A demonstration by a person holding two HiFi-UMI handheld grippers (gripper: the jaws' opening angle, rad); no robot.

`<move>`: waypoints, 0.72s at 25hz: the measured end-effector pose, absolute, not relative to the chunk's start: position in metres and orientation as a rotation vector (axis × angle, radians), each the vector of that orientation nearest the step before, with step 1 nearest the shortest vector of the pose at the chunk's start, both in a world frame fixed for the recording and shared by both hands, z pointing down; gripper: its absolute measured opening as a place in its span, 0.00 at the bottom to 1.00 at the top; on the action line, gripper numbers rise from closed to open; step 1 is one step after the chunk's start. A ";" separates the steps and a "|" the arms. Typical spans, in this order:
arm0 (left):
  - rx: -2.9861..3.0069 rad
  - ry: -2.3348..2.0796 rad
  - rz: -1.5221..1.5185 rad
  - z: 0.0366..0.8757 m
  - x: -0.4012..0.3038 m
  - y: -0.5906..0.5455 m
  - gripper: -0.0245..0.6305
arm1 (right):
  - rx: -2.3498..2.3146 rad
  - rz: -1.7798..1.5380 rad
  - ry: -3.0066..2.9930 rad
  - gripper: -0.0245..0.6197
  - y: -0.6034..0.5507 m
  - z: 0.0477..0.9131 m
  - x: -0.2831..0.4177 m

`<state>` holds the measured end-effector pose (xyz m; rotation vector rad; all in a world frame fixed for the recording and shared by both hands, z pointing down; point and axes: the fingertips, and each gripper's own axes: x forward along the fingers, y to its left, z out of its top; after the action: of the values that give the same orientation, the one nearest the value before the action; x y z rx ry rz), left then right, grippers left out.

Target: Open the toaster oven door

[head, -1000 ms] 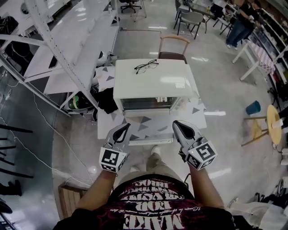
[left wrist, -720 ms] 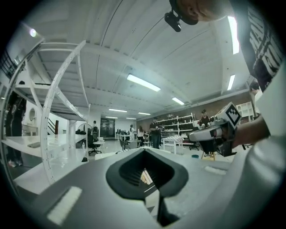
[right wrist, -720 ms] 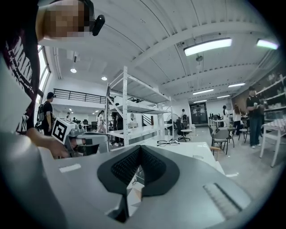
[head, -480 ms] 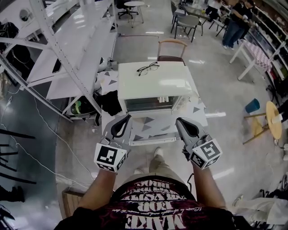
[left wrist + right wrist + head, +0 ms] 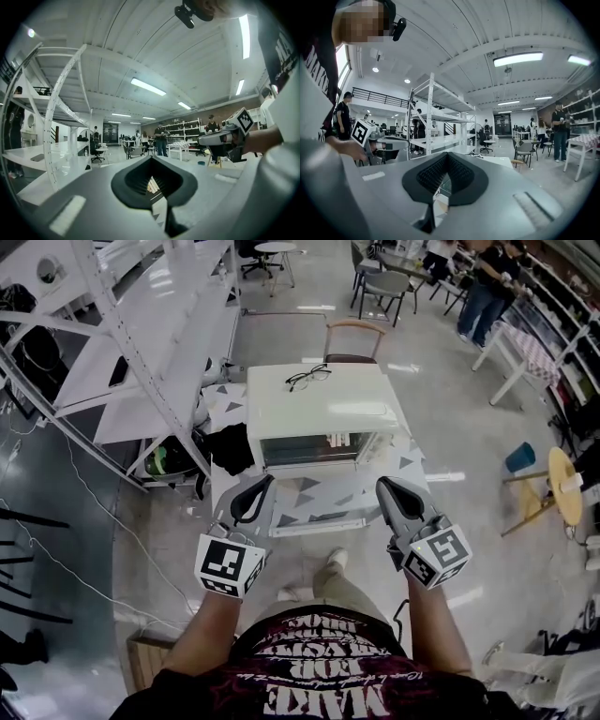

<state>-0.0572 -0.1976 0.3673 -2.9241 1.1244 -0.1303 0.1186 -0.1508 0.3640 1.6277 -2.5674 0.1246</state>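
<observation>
Left claw [image 5: 263, 485] and right claw [image 5: 383, 485] both pinched closed, nothing in them, hovering side by side above the counter [image 5: 314, 503], just short of the toaster oven [image 5: 319, 409]. Its door [image 5: 312, 454] is shut, glasses [image 5: 307, 378] on top.

Glossy grey floor [image 5: 450, 399], reflecting overhead lights. White metal shelving racks [image 5: 141, 352] along the left. Wooden-backed chair [image 5: 353, 334] behind the desk [image 5: 319, 495]. Ceiling strip lights [image 5: 518, 58] lit. Grey chair [image 5: 384, 282] further back.
</observation>
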 end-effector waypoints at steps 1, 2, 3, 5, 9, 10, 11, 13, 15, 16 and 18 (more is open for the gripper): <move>-2.927 1.123 -0.130 0.368 -0.056 -0.197 0.04 | 1.630 0.126 -2.565 0.08 -0.150 0.364 0.120; -2.930 1.122 -0.128 0.369 -0.055 -0.195 0.04 | 1.630 0.127 -2.562 0.08 -0.148 0.365 0.122; -2.930 1.121 -0.128 0.369 -0.054 -0.194 0.04 | 1.626 0.127 -2.562 0.08 -0.148 0.366 0.123; -2.923 1.126 -0.128 0.369 -0.051 -0.194 0.04 | 1.610 0.127 -2.567 0.08 -0.149 0.368 0.125; -2.914 1.169 -0.135 0.371 -0.043 -0.199 0.04 | 1.555 0.136 -2.598 0.08 -0.158 0.371 0.129; -2.912 1.181 -0.138 0.371 -0.040 -0.199 0.04 | 1.540 0.138 -2.609 0.08 -0.160 0.371 0.131; -2.910 1.192 -0.142 0.371 -0.036 -0.199 0.04 | 1.524 0.139 -2.619 0.08 -0.162 0.370 0.133; -2.906 1.206 -0.143 0.369 -0.026 -0.198 0.04 | 1.487 0.127 -2.637 0.08 -0.165 0.366 0.137; -2.902 1.214 -0.140 0.367 -0.015 -0.198 0.04 | 1.449 0.104 -2.654 0.08 -0.168 0.361 0.142; -2.901 1.219 -0.139 0.367 -0.009 -0.199 0.04 | 1.433 0.099 -2.662 0.08 -0.169 0.360 0.145; -2.893 1.233 -0.134 0.365 0.002 -0.197 0.04 | 1.409 0.108 -2.680 0.08 -0.169 0.362 0.152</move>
<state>0.0024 -0.1966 0.3651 -2.8930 1.2332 -0.1342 0.1521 -0.1689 0.3624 1.4095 -2.6797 0.1078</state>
